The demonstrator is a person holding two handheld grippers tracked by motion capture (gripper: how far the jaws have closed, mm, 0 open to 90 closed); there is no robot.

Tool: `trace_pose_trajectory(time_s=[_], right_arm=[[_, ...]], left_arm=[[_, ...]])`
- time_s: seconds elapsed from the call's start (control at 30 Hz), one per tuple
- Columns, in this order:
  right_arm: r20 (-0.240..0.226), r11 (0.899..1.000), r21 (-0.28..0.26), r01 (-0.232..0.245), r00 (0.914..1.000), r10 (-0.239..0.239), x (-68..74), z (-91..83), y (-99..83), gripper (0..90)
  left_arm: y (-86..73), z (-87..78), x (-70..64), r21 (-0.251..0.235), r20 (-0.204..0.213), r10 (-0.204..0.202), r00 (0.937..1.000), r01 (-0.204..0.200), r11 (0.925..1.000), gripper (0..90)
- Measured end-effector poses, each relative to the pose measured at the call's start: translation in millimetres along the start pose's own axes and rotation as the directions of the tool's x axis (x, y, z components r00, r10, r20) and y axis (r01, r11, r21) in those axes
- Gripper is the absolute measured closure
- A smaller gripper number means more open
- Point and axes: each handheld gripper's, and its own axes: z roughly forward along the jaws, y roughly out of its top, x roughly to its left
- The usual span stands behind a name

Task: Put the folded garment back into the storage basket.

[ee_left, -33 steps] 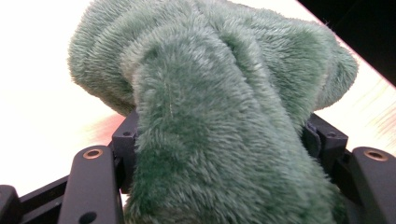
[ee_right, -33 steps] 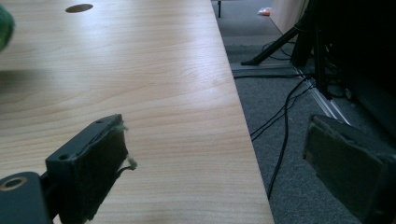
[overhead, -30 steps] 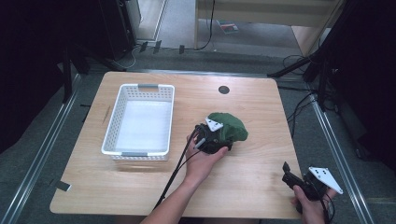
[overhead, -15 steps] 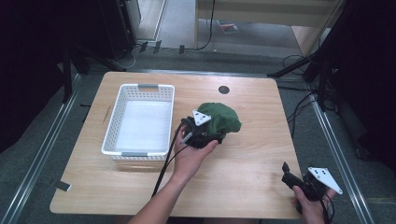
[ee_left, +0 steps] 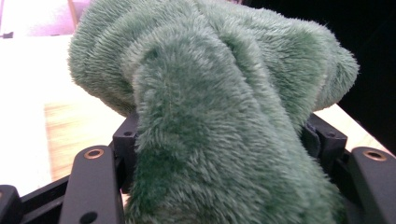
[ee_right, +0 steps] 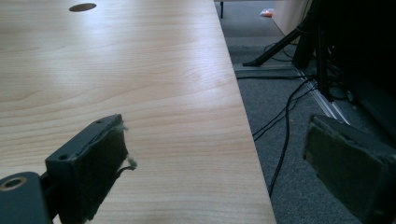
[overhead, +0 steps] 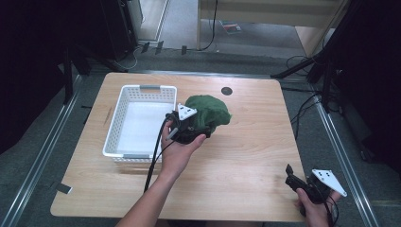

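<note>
Left tongs (overhead: 201, 128) clamped on the green plush cloth (overhead: 208, 109), held mid-frame just right of the white basket (overhead: 113, 137), over the table (overhead: 255, 151); right tongs (overhead: 289, 176) wide open and empty at lower right table edge.

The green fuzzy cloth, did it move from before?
Yes. The green fuzzy cloth, held in the left claw, has moved left across the table, toward the white basket, and now sits beside its right rim.
</note>
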Motion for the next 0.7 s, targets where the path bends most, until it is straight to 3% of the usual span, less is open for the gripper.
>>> trace_pose_trajectory(time_s=[0.23,0.7], right_arm=[[0.003,1.0,0.002,0.0,1.0,0.0,0.2,0.3,0.1,6.4],[0.003,1.0,0.003,0.002,1.0,-0.002,0.2,0.3,0.1,6.4]], left_arm=[[3.9,-9.6,14.3,-0.017,-0.017,-0.012,0.9998,0.011,0.9998,33.9],[6.8,-33.1,61.9,-0.043,-0.083,-0.055,0.995,0.051,0.9977,33.9]])
